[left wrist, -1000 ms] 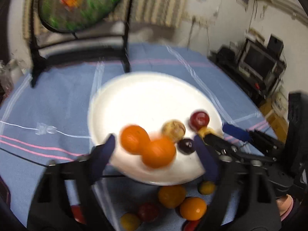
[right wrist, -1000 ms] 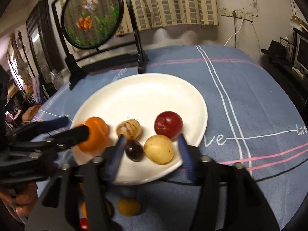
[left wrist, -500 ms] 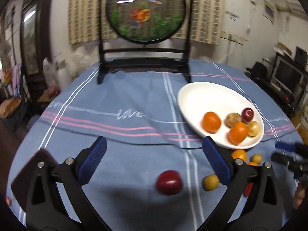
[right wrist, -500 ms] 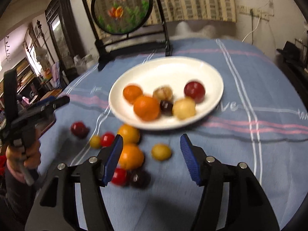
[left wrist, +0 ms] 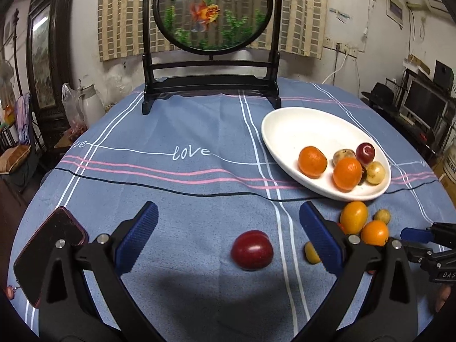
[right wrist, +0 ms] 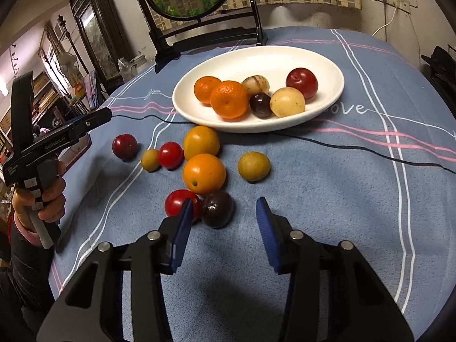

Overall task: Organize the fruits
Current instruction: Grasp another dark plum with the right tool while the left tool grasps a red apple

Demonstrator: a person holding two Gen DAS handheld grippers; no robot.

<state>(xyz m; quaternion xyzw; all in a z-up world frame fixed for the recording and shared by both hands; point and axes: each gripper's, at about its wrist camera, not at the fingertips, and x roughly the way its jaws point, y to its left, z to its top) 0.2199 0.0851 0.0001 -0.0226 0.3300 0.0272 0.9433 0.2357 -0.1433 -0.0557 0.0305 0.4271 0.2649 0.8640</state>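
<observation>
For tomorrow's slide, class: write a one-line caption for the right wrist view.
Open right gripper hovers by a dark plum; six fruits fill the white plate, eight wait on the blue tablecloth.

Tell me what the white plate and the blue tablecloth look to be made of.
White plate: probably glazed ceramic; smooth, slightly glossy, with a thick rounded rim, though plastic is possible. Blue tablecloth: soft fabric, matte and fuzzy like fleece or brushed cotton.

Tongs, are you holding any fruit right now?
No. The left tongs are wide open over a dark red fruit, and the right tongs, just narrowing, have only cloth between them.
</observation>
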